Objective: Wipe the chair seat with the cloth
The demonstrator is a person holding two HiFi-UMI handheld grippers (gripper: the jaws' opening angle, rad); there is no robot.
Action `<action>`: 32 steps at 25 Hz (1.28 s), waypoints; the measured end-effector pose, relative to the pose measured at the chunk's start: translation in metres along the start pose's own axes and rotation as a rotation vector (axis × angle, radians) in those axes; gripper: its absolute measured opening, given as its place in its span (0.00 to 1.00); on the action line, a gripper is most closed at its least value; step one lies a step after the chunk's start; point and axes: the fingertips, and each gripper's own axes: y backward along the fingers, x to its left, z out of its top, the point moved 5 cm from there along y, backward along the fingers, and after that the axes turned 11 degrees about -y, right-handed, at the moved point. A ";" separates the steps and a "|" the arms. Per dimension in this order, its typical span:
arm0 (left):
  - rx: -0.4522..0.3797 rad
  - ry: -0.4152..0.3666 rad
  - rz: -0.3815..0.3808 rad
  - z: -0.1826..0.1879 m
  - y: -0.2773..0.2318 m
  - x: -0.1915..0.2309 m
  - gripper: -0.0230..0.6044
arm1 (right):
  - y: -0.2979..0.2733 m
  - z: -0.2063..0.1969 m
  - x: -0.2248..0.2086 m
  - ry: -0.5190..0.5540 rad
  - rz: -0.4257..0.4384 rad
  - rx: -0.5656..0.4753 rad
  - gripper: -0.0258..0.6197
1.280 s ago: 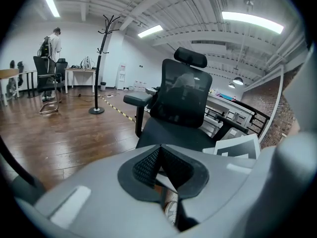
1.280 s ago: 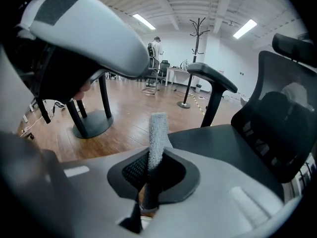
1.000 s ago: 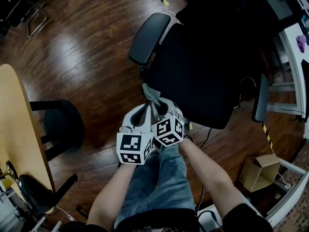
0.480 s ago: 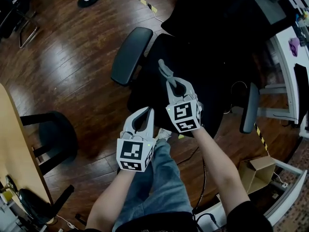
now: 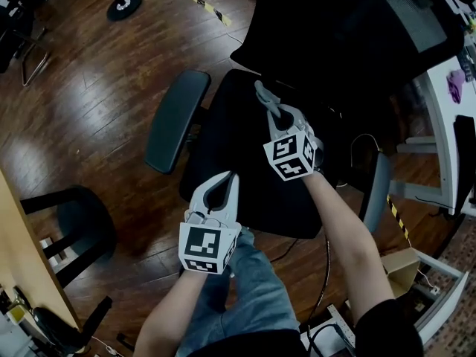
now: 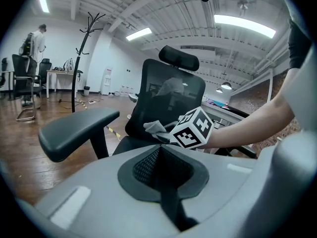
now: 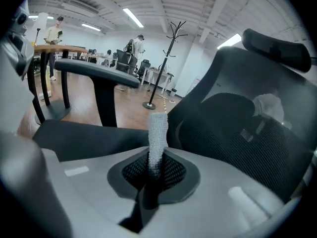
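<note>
A black office chair fills the middle of the head view, with its seat (image 5: 242, 166) below my grippers. My right gripper (image 5: 274, 110) hangs over the back part of the seat, shut on a grey cloth (image 5: 263, 95) that pokes out past its tips. In the right gripper view the cloth (image 7: 158, 135) stands up from the shut jaws, in front of the mesh backrest (image 7: 247, 128). My left gripper (image 5: 222, 181) is at the seat's front edge, shut on nothing. The left gripper view shows the cloth (image 6: 156, 128) beside the right gripper's cube.
The chair's padded armrest (image 5: 174, 119) juts out left of the seat; the other armrest (image 5: 374, 192) is on the right. A black stool (image 5: 83, 225) and a wooden table edge (image 5: 11, 244) stand at the left. A cardboard box (image 5: 406, 262) and white desk (image 5: 445, 88) are on the right.
My right gripper has carried the cloth away from the left gripper and forward over the seat. The left gripper has stayed near the seat's front edge.
</note>
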 end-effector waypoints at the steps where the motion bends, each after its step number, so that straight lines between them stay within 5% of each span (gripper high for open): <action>1: 0.007 0.000 0.001 0.001 -0.006 0.001 0.04 | -0.011 -0.005 -0.009 0.004 -0.004 0.023 0.05; 9: 0.048 0.025 0.021 -0.003 -0.049 0.007 0.04 | -0.079 -0.046 -0.055 0.068 -0.011 0.193 0.05; 16: 0.068 0.044 0.028 -0.015 -0.061 0.006 0.04 | -0.091 -0.064 -0.055 0.090 0.019 0.229 0.05; 32: 0.094 0.045 0.020 -0.041 -0.016 0.000 0.04 | -0.037 -0.076 0.024 0.058 0.093 0.198 0.05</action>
